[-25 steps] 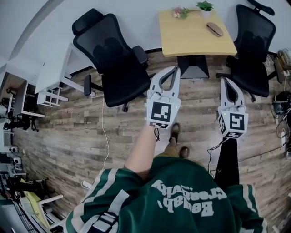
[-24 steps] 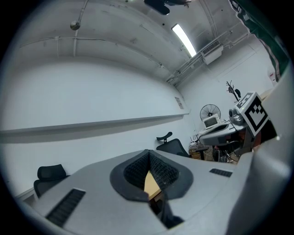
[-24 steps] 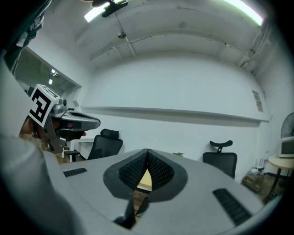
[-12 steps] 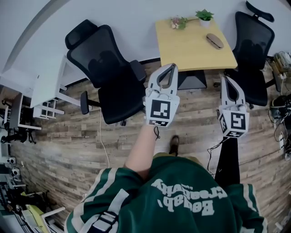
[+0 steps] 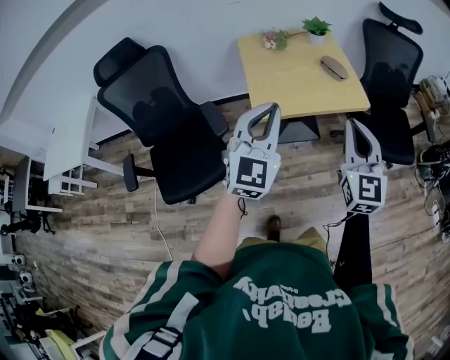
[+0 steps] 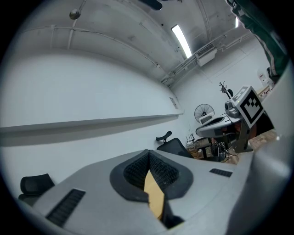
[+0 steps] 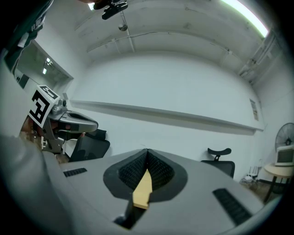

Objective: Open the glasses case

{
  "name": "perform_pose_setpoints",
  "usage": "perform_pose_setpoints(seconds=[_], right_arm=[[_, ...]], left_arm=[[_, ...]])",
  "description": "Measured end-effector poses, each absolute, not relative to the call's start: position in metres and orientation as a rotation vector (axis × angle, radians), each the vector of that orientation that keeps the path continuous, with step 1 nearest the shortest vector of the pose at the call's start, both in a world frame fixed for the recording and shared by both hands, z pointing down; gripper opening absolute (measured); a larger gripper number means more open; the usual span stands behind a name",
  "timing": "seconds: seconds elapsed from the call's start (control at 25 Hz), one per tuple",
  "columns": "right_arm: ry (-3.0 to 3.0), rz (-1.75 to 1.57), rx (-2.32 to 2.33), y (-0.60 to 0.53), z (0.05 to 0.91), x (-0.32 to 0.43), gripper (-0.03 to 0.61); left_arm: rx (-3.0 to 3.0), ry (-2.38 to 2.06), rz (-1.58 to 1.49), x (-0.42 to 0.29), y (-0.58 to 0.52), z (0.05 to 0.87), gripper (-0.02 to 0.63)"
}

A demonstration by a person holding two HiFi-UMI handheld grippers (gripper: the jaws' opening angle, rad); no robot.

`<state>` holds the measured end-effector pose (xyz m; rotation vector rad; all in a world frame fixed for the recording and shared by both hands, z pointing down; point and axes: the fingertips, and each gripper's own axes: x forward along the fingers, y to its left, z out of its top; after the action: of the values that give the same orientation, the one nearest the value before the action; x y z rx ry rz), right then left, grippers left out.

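Ahead, the glasses case lies on the wooden table, toward its right side, with a potted plant and flowers at the table's far edge. The left gripper and right gripper are held level on the table's near side, pointing toward it, well apart from the case. Each has its jaws pressed together, tips meeting, with nothing between them. Black office chairs flank the table.

My left gripper and right gripper are matt grey plastic. Far table: smooth pale wood. Floor: grainy planks. Left chair: black mesh.
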<state>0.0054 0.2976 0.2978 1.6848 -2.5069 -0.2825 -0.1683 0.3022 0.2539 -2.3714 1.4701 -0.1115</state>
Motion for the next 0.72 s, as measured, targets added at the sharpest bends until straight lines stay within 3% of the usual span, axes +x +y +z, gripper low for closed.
perform_pose_setpoints(seconds=[0.72], right_arm=[[-2.474, -0.334, 1.677, 0.225, 0.288, 0.001, 0.009]], left_arm=[[-2.404, 1.501, -0.07, -0.17, 0.228, 0.259, 0.015]])
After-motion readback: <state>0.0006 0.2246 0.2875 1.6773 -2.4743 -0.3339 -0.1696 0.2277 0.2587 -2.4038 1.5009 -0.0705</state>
